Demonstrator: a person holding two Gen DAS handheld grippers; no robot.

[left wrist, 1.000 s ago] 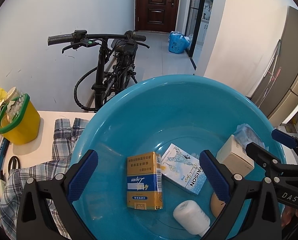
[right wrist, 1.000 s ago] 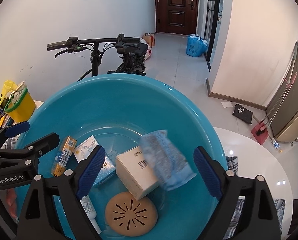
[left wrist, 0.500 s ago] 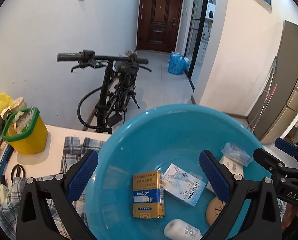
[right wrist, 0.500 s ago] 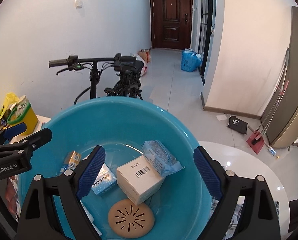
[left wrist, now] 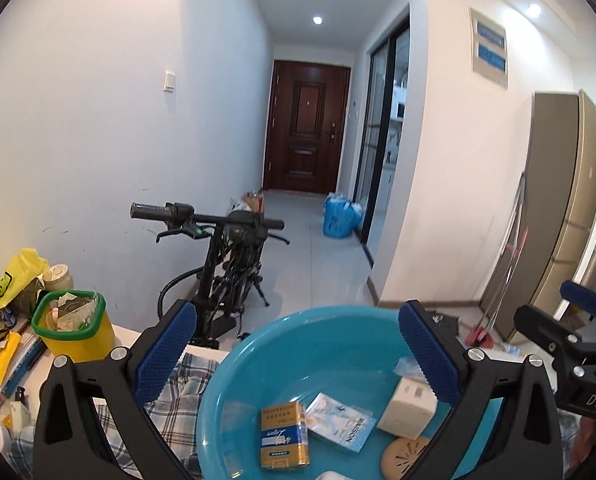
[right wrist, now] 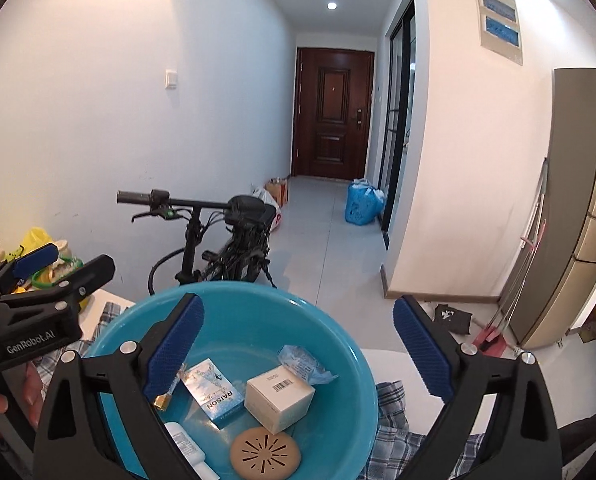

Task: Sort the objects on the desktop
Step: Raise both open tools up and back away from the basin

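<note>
A blue plastic basin [left wrist: 298, 344] [right wrist: 234, 312] sits on a plaid cloth [left wrist: 186, 384]. Inside lie a gold box [left wrist: 284, 434], a light blue RAISON box [left wrist: 341, 420] [right wrist: 214, 392], a cream box [left wrist: 407, 404] [right wrist: 280, 394], a blue crinkly packet [right wrist: 303, 362], a tan round disc [right wrist: 265, 450] and a white bottle [right wrist: 186, 450]. My left gripper [left wrist: 298, 356] is open and empty, raised above the basin. My right gripper [right wrist: 298, 350] is open and empty, also raised above it. Each gripper shows at the edge of the other's view.
A yellow bin with a green rim [left wrist: 74, 324] and clutter [left wrist: 2, 344] stand on the white table at left. A black bicycle [left wrist: 226, 264] leans by the wall beyond the table. A hallway with a brown door [right wrist: 329, 112] lies ahead. White tabletop [right wrist: 393, 364] shows right of the basin.
Both grippers have lifted up and back from the basin, so it looks smaller and lower. The blue packet that was falling now rests in the basin by the cream box.
</note>
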